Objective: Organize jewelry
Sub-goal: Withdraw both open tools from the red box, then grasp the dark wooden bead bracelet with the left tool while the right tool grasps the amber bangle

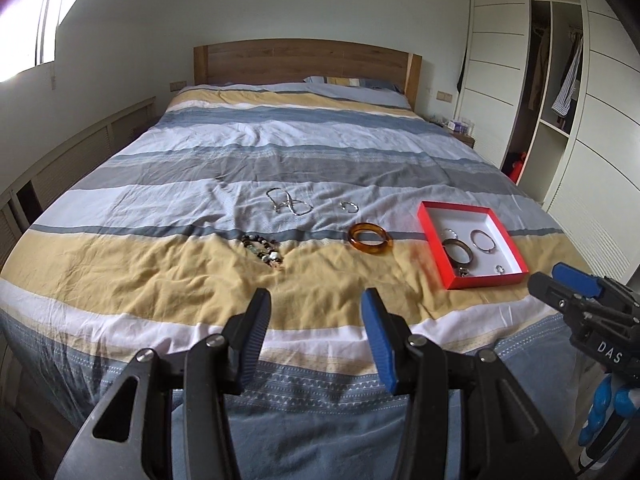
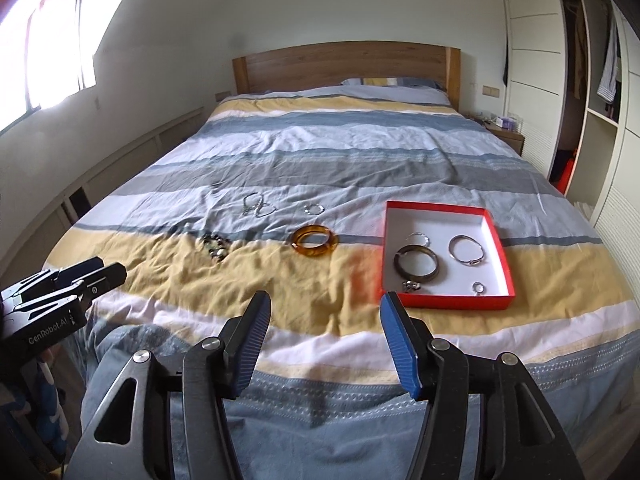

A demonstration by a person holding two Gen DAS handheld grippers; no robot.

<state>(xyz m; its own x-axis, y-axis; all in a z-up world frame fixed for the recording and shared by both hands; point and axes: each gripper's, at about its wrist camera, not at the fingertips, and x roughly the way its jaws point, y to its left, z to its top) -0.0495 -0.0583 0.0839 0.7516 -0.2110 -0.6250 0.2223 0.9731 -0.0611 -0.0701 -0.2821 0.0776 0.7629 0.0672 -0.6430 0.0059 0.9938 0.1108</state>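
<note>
A red box [image 1: 436, 252] [image 2: 500, 248] with a white inside lies on the bed at the right. It holds a dark bangle [image 2: 416, 263], a silver bangle [image 2: 466, 251], a thin ring and small pieces. On the bedspread lie an amber bangle [image 1: 370, 239] [image 2: 314, 241], a beaded bracelet [image 1: 262, 250] [image 2: 216, 245], a silver chain [image 1: 289, 201] [image 2: 258, 205] and a small silver bracelet [image 1: 349, 206] [image 2: 314, 209]. My left gripper [image 1: 316, 312] is open and empty above the bed's foot. My right gripper [image 2: 324, 314] is open and empty just short of the box.
The striped bedspread [image 1: 160, 288] covers the whole bed, with a wooden headboard [image 1: 304, 60] at the far end. A wardrobe [image 1: 560, 100] with hanging clothes stands at the right. A window [image 2: 48, 48] is at the left.
</note>
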